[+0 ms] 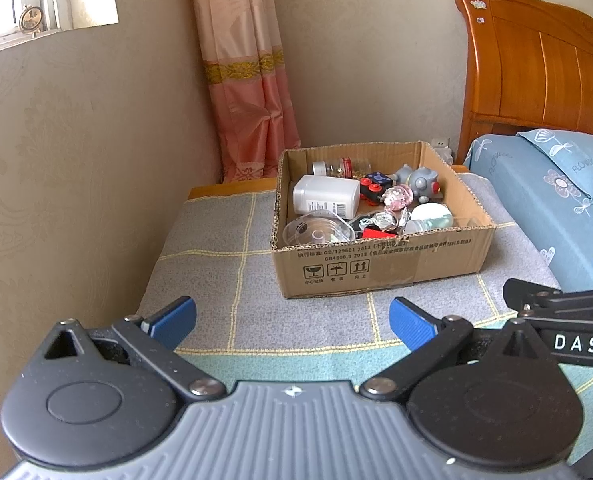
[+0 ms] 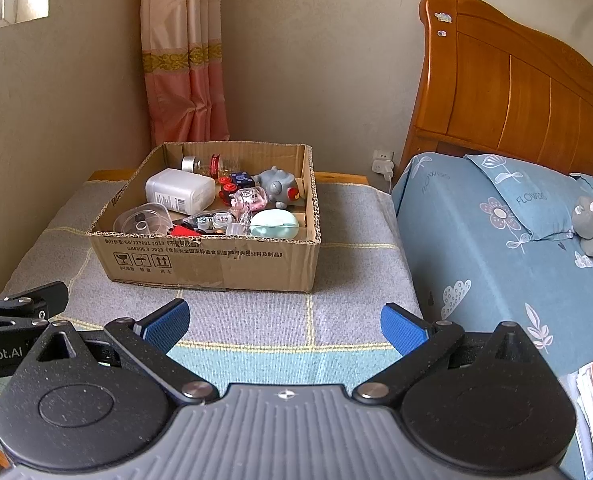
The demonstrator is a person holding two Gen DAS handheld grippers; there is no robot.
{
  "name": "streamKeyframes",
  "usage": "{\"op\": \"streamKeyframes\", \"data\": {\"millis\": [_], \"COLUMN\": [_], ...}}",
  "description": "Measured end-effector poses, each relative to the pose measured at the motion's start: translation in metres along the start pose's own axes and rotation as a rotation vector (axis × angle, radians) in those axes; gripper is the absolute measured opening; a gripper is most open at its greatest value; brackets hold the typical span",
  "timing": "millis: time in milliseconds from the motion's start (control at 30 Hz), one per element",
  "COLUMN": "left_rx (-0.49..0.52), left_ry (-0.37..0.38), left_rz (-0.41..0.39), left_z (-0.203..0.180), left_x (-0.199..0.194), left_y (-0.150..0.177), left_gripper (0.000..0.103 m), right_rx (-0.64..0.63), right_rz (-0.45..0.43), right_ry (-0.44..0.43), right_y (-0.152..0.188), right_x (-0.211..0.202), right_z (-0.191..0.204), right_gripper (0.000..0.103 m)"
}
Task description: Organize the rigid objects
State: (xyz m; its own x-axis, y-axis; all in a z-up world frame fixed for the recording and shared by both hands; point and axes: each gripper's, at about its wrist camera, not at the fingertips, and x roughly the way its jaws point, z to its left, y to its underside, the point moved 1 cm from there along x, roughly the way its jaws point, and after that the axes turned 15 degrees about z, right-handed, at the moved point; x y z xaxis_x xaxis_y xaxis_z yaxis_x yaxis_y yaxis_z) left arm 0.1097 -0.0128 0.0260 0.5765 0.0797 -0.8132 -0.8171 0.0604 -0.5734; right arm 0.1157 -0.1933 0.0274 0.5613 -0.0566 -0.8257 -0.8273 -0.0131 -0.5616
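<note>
Cardboard box [image 2: 212, 264], open-topped, crammed with small hard things, sitting on the grey checked cloth [image 2: 256, 320]. Just short of the box: left gripper [image 1: 292, 320] and right gripper [image 2: 284, 322], both spread wide, holding nothing. Inside the box: clear lid [image 2: 144, 220], mint case [image 2: 274, 224], white bottle [image 2: 178, 191], grey toy [image 2: 278, 186]. Right of the box: blue bed [image 2: 496, 260].

A low wooden bench [image 2: 342, 178] stands against the wall, just beside the bed [image 2: 476, 248]. A grey cloth [image 2: 348, 280] with thin yellow grid lines covers nearly all of its top, leaving only a strip of bare wood along the far edge. The nearest band of the cloth is teal. A cardboard box [image 2: 216, 264] sits directly on the cloth, toward the far side, its printed wall facing the cameras. Around the box, the cloth shows on every side.
</note>
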Motion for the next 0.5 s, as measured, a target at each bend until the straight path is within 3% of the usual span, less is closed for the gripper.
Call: {"op": "streamKeyframes", "data": {"millis": [500], "left_rx": [0.004], "left_ry": [0.0], "left_rz": [0.0], "left_z": [-0.0011], "left_x": [-0.001], "left_y": [0.0001], "left_gripper": [0.102], "right_rx": [-0.001], "right_rz": [-0.003], "right_ry": [-0.005], "right_y": [-0.001], "right_x": [-0.0003], "right_z": [-0.004], "right_gripper": [0.103]}}
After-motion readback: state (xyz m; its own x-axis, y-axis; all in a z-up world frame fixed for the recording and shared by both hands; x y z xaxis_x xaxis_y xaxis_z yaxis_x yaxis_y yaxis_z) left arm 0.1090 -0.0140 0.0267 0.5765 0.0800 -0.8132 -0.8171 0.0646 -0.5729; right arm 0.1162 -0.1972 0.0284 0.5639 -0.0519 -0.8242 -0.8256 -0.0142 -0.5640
